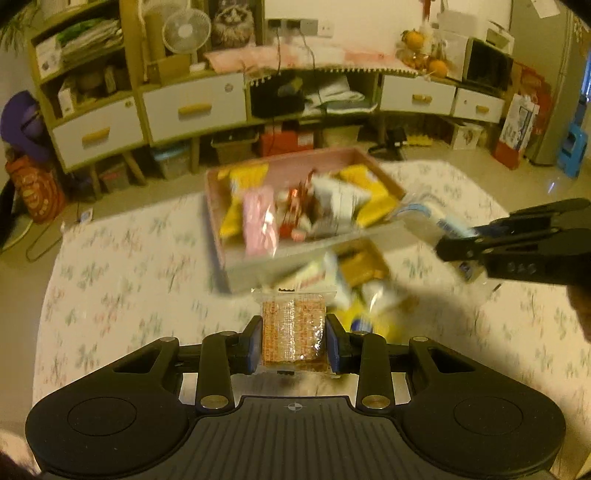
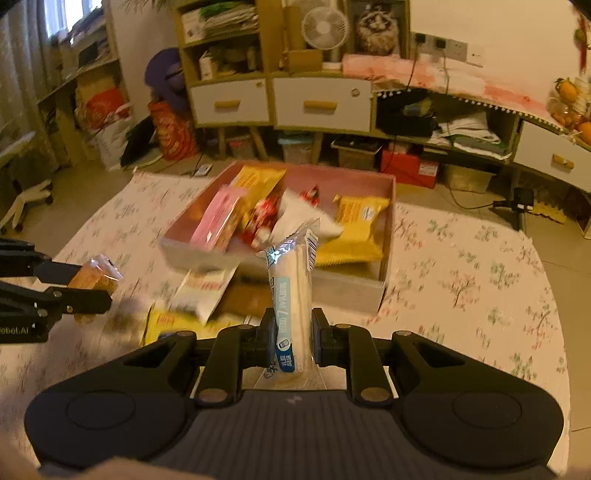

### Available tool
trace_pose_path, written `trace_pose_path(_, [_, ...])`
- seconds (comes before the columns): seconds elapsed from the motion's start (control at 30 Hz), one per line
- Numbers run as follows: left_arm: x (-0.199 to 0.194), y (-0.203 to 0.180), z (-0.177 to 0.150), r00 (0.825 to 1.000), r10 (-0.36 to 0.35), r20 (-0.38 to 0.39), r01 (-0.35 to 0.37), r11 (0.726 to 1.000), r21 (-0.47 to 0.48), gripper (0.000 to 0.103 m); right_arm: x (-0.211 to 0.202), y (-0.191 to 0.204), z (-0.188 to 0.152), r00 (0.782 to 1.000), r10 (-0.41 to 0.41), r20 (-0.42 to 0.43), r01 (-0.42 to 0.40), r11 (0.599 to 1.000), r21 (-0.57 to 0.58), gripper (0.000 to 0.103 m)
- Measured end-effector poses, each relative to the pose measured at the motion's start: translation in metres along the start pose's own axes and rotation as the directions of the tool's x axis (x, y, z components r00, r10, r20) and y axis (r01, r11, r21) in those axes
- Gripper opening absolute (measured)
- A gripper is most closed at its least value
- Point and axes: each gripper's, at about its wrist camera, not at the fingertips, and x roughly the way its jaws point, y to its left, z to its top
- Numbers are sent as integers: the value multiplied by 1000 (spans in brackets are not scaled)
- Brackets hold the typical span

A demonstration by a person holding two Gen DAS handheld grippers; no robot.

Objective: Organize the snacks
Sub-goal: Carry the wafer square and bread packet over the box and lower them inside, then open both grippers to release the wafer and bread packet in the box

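Here my left tongs (image 1: 293, 338) clamped an orange-brown cracker pack (image 1: 293, 328) at frame centre; my right tongs (image 2: 294, 338) squeezed a white-blue tube (image 2: 293, 295).

Warm yellowish light, pale tiled floor (image 2: 565, 258), wooden shelving unit with white drawers (image 1: 192, 107) along a white wall (image 1: 369, 18), desk fan (image 1: 186, 31), curtained window (image 2: 55, 18), floral tablecloth (image 1: 122, 280).
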Motion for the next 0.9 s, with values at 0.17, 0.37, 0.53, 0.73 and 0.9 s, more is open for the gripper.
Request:
trace_pose_path(0.17, [28,-14,30,1000,18,7,-18,999,45,32,21,-11,20,1000,-26,9,26,999,28,17])
trace_pose_path(0.37, [70,-15,57,999,40,-9,-39,997,60,32,47,-16,31,999,-45,-8,45,999,24,17])
trace_pose_path(0.53, [105,-6,77,998,30,-55,-28,999,37,32,65,-20,39,998,-54,-30,54,998,11,17])
trace_pose_path(0.73, [135,-6,82,995,28,-93,-21,997,73,32,80,-26,46,998,-47,-31,49,998,44,17])
trace_pose_path(0.9, [152,-6,80,994,64,-87,-56,995,84,32,89,-26,49,998,-53,-21,54,997,46,17])
